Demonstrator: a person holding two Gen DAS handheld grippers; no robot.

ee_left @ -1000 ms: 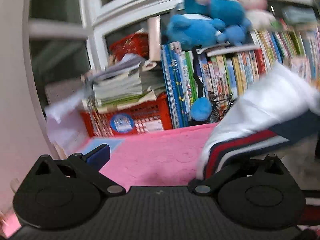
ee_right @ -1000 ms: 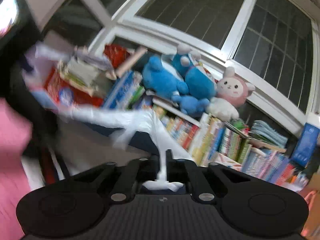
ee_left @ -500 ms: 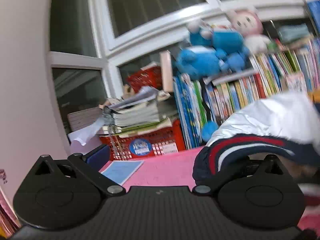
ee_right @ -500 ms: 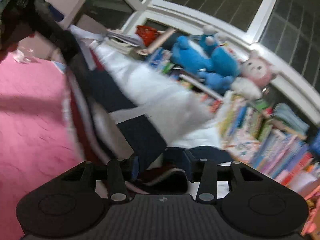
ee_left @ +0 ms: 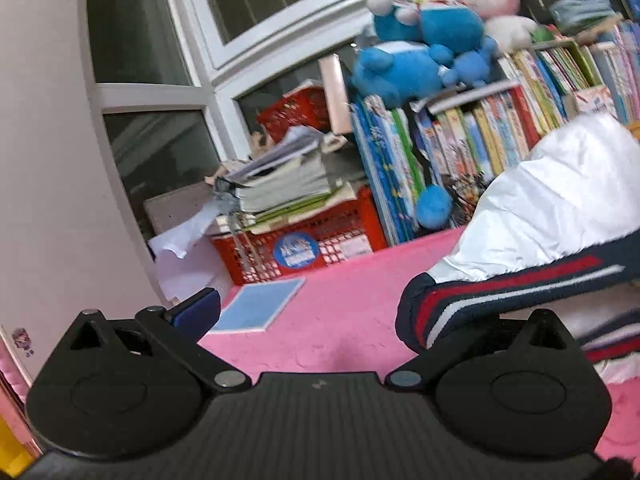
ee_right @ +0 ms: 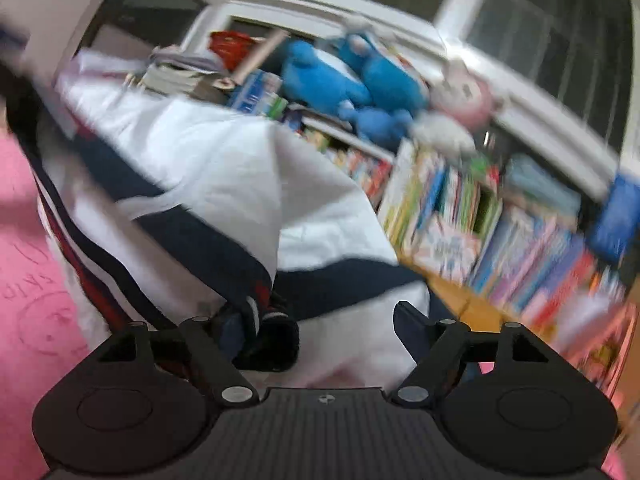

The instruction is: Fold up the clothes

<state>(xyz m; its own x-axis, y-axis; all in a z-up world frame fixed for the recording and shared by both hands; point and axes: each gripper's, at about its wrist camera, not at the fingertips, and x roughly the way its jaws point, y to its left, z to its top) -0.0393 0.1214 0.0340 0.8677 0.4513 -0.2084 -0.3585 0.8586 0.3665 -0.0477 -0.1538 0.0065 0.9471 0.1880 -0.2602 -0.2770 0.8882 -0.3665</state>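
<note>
Left gripper (ee_left: 320,312) fingers spread wide, nothing pinched; striped cuff of jacket (ee_left: 552,208) draped over right finger. Right gripper (ee_right: 320,320) fingers spread apart, jacket (ee_right: 224,184) bunched between and above them, hem against left finger. Pink surface (ee_left: 340,304) underneath, blue booklet (ee_left: 260,304) laid on it. Behind: red crate (ee_left: 304,236), book row (ee_left: 472,136), plush toys (ee_left: 432,40), window frames (ee_left: 192,40).

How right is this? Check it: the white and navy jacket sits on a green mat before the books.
Wrong: the mat is pink, not green, per the left wrist view. The white and navy jacket sits on it before the books.
</note>
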